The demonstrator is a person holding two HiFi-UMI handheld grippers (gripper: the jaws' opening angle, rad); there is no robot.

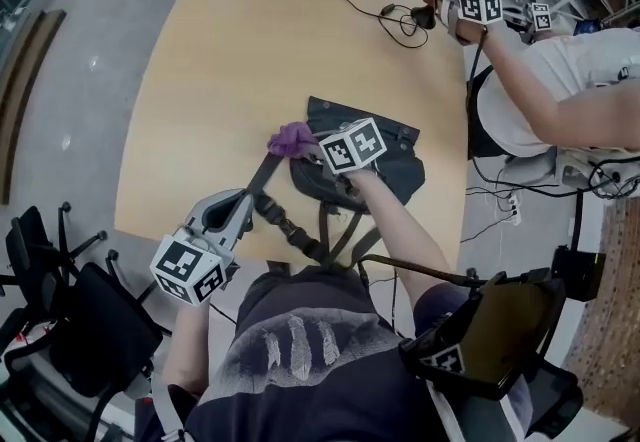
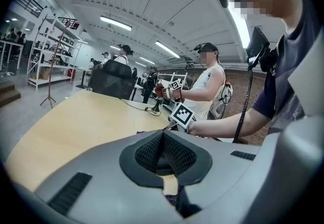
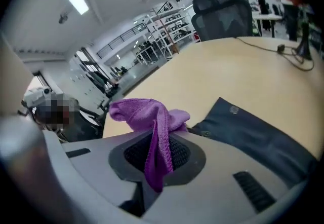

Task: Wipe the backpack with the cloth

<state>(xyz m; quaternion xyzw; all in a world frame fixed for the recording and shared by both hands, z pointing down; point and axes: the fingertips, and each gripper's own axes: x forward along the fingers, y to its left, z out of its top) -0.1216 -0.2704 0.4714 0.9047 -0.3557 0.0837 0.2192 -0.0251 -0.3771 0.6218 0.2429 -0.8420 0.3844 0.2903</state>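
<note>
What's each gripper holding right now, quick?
Left gripper: shut, nothing seen between its jaws.
Right gripper: shut on the purple cloth.

**Head view.** Left gripper (image 1: pixel 243 202), at 7 o'clock: grey moulded shell, with a white left marker cube (image 1: pixel 190 268) printed in black squares. Right gripper (image 1: pixel 312 144), near centre: matching shell and right marker cube (image 1: pixel 352 145).

**Gripper views.** Each jaw carries black cross-ribbed pads (image 2: pixel 147 154) in a grey housing with dark slotted insets (image 2: pixel 71 192).

**Wearer.** Dark short-sleeved T-shirt (image 1: pixel 300 370) with a pale printed motif. At 4 o'clock is a black unit (image 1: pixel 500 330) bearing a square marker, and a thin black cable (image 1: pixel 420 270).
</note>
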